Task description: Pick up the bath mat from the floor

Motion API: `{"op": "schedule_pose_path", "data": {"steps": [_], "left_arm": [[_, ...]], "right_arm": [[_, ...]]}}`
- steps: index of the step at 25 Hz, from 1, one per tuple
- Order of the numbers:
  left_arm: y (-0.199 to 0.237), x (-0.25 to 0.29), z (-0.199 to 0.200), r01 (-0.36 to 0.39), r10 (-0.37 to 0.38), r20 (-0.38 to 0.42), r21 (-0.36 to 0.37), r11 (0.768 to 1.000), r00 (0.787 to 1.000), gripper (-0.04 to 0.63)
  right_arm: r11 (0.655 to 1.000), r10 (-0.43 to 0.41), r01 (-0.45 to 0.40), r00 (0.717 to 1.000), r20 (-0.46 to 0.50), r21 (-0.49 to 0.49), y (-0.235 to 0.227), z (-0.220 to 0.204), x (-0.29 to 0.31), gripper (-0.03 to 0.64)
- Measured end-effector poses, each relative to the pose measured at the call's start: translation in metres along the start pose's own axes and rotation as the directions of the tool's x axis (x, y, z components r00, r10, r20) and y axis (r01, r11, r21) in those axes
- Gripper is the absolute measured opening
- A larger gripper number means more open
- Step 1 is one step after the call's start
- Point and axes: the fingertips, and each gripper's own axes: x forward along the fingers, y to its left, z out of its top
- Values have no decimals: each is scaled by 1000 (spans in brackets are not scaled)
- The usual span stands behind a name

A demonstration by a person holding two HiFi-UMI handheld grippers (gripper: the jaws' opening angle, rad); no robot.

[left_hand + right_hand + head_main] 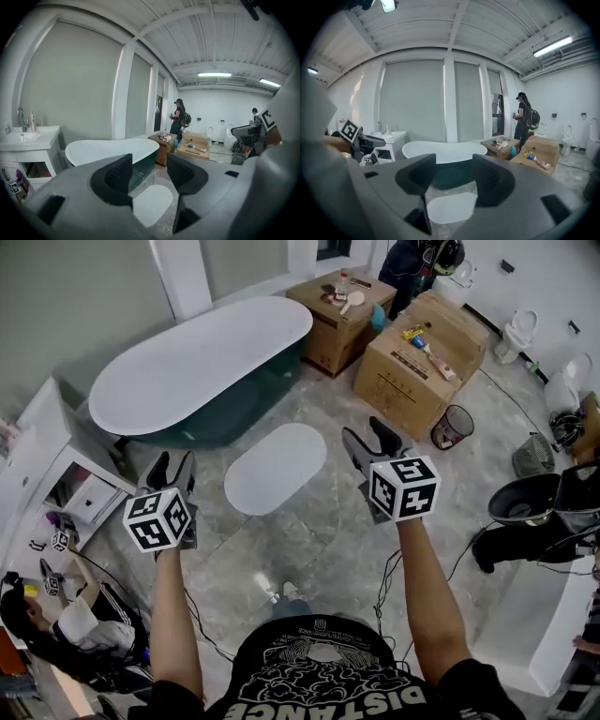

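Observation:
A white oval bath mat (275, 468) lies flat on the grey marble floor in front of the bathtub. It also shows between the jaws in the left gripper view as the mat (152, 204) and in the right gripper view as the mat (451, 207). My left gripper (173, 465) is held in the air to the left of the mat, well above it, jaws open with nothing between them. To the right of the mat my right gripper (370, 439) hovers the same way, open and empty. Both grippers (149, 171) (454, 176) point toward the tub.
A white and dark-green bathtub (197, 362) stands just behind the mat. Cardboard boxes (422, 352) with small items and a mesh waste bin (453, 426) are at the back right. A white vanity (47, 465) is left. A person (417, 263) stands far back. Cables (384, 582) trail near my feet.

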Motion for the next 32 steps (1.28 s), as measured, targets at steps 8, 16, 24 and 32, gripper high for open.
{"op": "schedule_pose_path", "data": {"steps": [8, 16, 24, 32], "left_arm": [[34, 32, 11, -28, 29, 8, -28, 999, 1000, 239], [51, 68, 24, -87, 88, 14, -32, 996, 996, 253], [48, 123, 29, -187, 188, 10, -49, 981, 982, 255], [29, 178, 33, -334, 331, -44, -99, 937, 943, 260]], "right_arm": [[1000, 13, -13, 1000, -15, -8, -8, 12, 53, 244], [999, 44, -45, 999, -11, -10, -40, 23, 105, 250], [992, 126, -126, 992, -7, -26, -100, 31, 181, 265], [960, 270, -274, 960, -72, -50, -161, 41, 276, 267]]}}
